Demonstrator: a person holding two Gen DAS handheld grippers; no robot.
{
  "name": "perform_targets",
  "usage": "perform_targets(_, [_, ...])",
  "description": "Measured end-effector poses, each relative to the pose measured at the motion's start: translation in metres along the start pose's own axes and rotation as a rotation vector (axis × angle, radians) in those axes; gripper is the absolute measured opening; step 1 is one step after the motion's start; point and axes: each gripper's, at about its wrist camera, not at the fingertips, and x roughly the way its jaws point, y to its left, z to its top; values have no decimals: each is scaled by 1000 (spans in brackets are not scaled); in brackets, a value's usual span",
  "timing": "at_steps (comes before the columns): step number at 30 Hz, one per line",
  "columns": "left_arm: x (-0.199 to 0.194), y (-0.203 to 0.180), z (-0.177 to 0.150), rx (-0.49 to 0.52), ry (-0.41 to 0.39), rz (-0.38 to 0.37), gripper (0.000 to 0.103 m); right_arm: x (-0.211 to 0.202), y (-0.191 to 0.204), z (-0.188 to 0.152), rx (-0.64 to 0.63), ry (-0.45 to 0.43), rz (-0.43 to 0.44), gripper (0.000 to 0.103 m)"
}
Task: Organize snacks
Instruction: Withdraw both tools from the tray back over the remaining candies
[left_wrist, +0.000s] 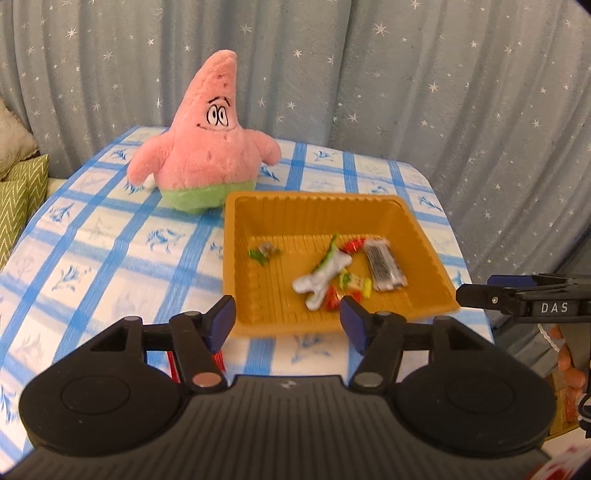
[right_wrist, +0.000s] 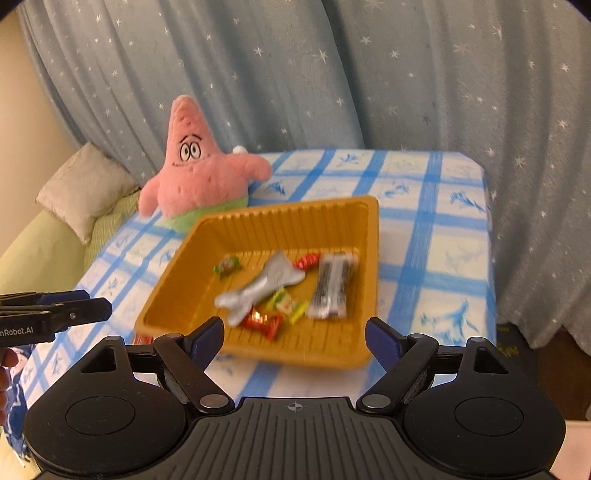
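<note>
tray: snacks piled inside
left gripper: spread, empty
right gripper: spread wide, empty
step: looks like a drop-off's done
next: I'd hunt stray snacks

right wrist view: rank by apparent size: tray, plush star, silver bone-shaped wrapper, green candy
1. Tray, though it sits nearer the camera than the plush.
2. Plush star.
3. Silver bone-shaped wrapper.
4. Green candy, clearly the smallest.
Tray versus plush could be partly a nearness effect; the rest is unambiguous.
</note>
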Motion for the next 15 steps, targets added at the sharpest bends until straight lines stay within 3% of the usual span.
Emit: perform_targets(15, [-67, -41, -64, -22, 33, 42, 64, -76, 18, -51, -19, 38, 38, 84])
